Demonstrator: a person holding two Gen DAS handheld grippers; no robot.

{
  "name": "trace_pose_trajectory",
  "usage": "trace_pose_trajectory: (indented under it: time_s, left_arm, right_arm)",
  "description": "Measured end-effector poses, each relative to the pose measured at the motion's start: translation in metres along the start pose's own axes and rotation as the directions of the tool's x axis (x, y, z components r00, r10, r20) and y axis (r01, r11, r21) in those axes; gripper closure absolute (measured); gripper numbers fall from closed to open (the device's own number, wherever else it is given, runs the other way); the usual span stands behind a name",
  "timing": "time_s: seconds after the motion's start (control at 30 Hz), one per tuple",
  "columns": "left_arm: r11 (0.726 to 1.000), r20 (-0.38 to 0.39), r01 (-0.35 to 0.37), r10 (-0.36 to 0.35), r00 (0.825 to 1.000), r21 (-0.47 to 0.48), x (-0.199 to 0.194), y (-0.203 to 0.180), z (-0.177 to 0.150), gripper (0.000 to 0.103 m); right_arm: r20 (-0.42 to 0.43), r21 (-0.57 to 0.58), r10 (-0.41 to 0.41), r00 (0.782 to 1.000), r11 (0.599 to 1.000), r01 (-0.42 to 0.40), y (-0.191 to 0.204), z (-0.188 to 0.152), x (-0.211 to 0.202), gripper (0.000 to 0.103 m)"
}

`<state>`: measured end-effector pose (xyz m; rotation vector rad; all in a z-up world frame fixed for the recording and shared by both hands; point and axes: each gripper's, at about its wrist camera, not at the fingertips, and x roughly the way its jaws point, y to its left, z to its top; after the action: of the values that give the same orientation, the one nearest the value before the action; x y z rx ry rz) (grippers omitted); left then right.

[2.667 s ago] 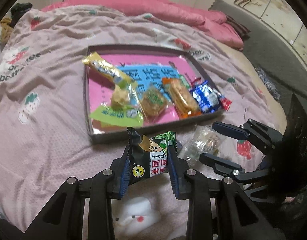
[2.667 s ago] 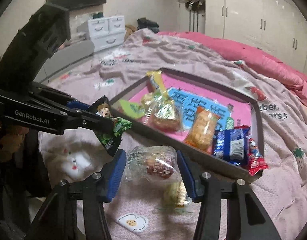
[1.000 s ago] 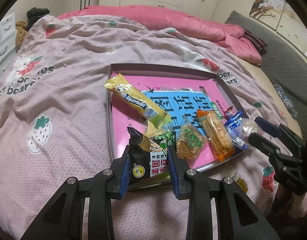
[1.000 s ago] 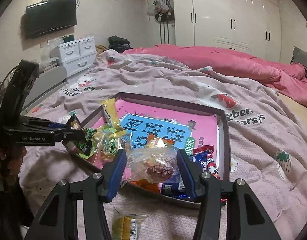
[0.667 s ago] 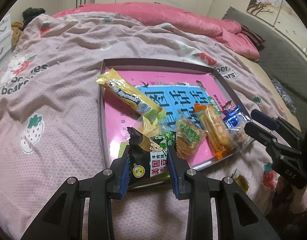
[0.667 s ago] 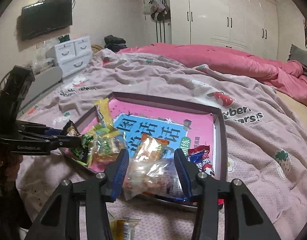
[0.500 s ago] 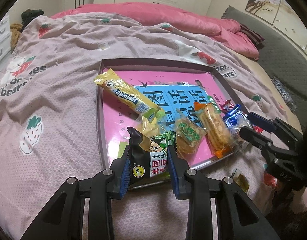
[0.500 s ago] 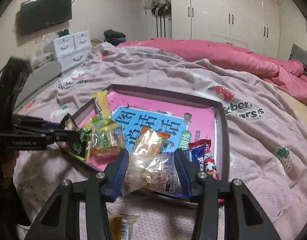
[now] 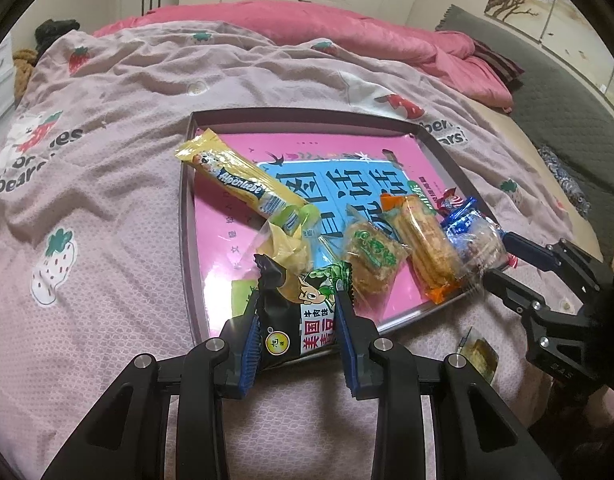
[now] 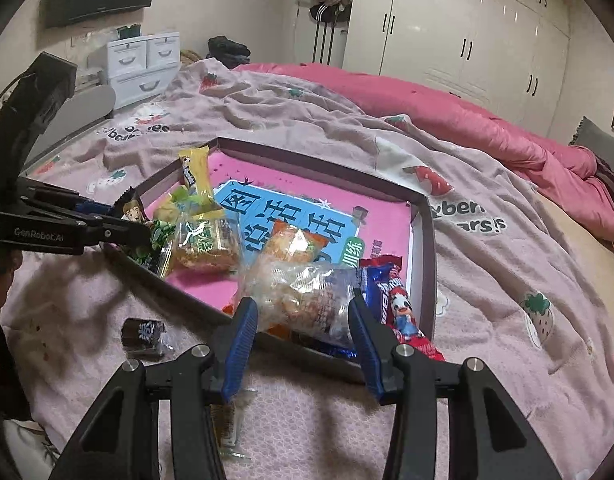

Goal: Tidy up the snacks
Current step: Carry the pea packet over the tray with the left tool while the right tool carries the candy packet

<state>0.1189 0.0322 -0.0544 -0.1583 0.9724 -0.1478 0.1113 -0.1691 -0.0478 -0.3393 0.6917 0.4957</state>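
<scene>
A grey-rimmed tray with a pink and blue floor lies on the bed. My left gripper is shut on a black and green snack packet above the tray's near edge. My right gripper is shut on a clear pastry packet over the tray's near right corner, above a blue packet. Inside lie a yellow candy stick, a green-labelled pastry and an orange cracker pack. The right gripper shows at the tray's right edge in the left wrist view.
Loose snacks lie on the pink strawberry bedspread in front of the tray: a small yellow packet, a dark packet and one under my right gripper. A pink duvet is bunched behind. White drawers stand beyond the bed.
Both grippers rose from the bedspread to the tray with their packets. Over the last second the right one sank and tipped its clear packet down onto the tray's near right corner.
</scene>
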Motion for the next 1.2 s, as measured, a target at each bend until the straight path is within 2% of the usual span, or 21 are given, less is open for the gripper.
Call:
trace_pose_trajectory:
  time_s: [0.37,0.53,1.2]
  left_arm:
    - [1.0,-0.005,0.001,-0.001,1.0,-0.009,0.004,0.001,0.0,0.068]
    - [1.0,-0.005,0.001,-0.001,1.0,-0.011,0.006,0.002,0.001,0.068]
    - [1.0,0.002,0.003,-0.003,1.0,-0.022,0.005,0.003,0.004,0.067]
  right_arm:
    - [0.005,0.016,-0.011,1.0,1.0,0.011,-0.005,0.006,0.014,0.056]
    - [0.007,0.065,0.001,1.0,0.998,-0.002,-0.013,0.007,0.02,0.056]
    - [0.001,0.137,0.008,1.0,0.99,-0.008,-0.024,0.005,0.019,0.054]
